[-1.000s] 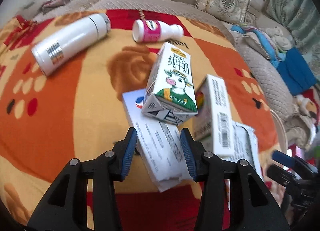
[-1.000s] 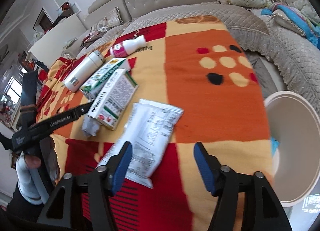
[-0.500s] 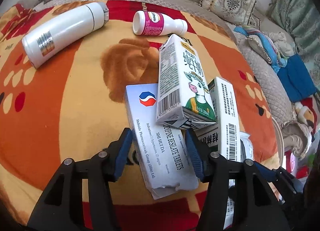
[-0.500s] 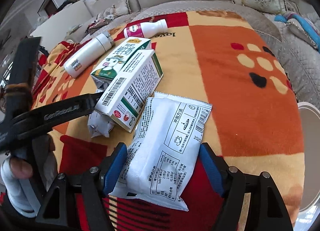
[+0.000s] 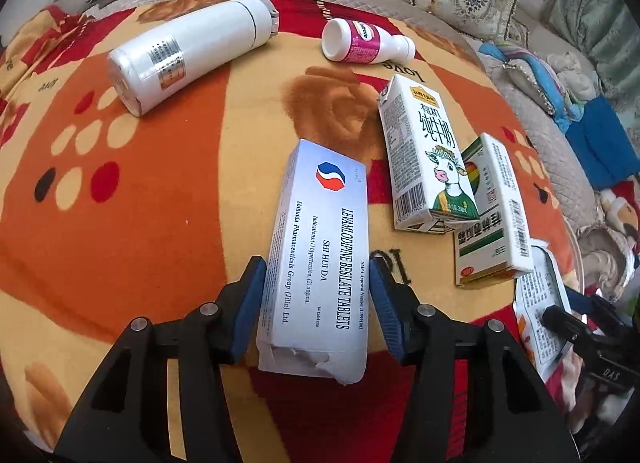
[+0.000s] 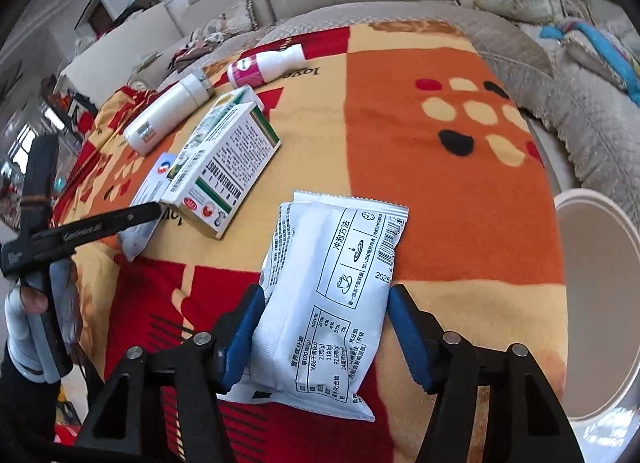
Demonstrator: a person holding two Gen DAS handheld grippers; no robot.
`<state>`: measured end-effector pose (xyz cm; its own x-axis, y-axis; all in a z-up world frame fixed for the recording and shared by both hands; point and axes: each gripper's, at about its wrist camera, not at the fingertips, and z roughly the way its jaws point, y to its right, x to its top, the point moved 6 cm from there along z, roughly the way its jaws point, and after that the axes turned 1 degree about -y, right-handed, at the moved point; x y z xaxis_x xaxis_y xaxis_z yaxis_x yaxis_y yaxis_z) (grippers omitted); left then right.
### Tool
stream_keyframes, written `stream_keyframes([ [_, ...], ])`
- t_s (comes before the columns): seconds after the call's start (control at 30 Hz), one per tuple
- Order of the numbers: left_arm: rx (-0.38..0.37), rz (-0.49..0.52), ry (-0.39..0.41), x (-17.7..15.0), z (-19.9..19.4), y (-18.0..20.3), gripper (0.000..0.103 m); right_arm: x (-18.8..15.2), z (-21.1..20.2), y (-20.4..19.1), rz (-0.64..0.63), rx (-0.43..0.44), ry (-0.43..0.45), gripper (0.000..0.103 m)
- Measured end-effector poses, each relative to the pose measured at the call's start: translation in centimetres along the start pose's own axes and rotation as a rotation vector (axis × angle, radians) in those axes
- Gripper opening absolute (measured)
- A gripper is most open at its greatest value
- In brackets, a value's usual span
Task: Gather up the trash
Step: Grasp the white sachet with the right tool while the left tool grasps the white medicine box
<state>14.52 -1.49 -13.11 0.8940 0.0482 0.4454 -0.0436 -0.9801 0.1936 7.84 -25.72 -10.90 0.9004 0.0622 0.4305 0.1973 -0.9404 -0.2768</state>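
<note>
Milk carton (image 5: 426, 161) lies between tablet box (image 5: 320, 263) and medicine box (image 5: 494, 215).

From your left wrist view, the white printed foil sachet (image 5: 540, 303) is half covered by the black right gripper (image 5: 576, 327), whose jaws you cannot make out there. From your right wrist view, the round cream plastic bin (image 6: 592, 303) is cut by the frame edge, and the flat silver tablet box (image 6: 150, 187) sits mostly behind the green-and-white carton (image 6: 228, 167)

Three boxes (image 5: 316, 259) (image 5: 428, 159) (image 5: 492, 215), two bottles (image 5: 192, 51) (image 5: 364, 42), one sachet (image 6: 332, 295), one bin (image 6: 600, 303).
</note>
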Motion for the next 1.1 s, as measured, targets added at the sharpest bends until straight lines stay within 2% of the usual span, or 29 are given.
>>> stream_keyframes([
  [0.17,0.030,0.027,0.005,0.5,0.7,1.0,0.052,0.1,0.5,-0.9,-0.017,-0.023,-0.008,0.075],
  [0.4,0.076,0.033,0.036,1.2,1.4,1.4,0.052,0.3,1.3,-1.5,-0.053,-0.078,0.006,0.078],
  [0.53,0.078,0.033,0.046,1.2,1.4,1.4,0.051,0.3,1.4,-1.6,-0.084,-0.098,0.024,0.078],
  [0.6,0.072,0.029,0.051,1.1,1.3,1.3,0.050,0.2,1.4,-1.6,-0.104,-0.110,0.032,0.073],
  [0.63,0.068,0.025,0.055,1.1,1.2,1.2,0.049,0.2,1.3,-1.6,-0.111,-0.119,0.037,0.064],
  [0.73,0.058,0.009,0.070,1.0,0.7,1.0,0.048,0.3,0.8,-1.2,-0.092,-0.089,0.052,0.054],
  [1.1,0.063,0.039,0.141,0.0,-3.4,1.2,0.047,-0.2,-1.7,-1.1,-0.093,-0.059,0.102,0.052],
])
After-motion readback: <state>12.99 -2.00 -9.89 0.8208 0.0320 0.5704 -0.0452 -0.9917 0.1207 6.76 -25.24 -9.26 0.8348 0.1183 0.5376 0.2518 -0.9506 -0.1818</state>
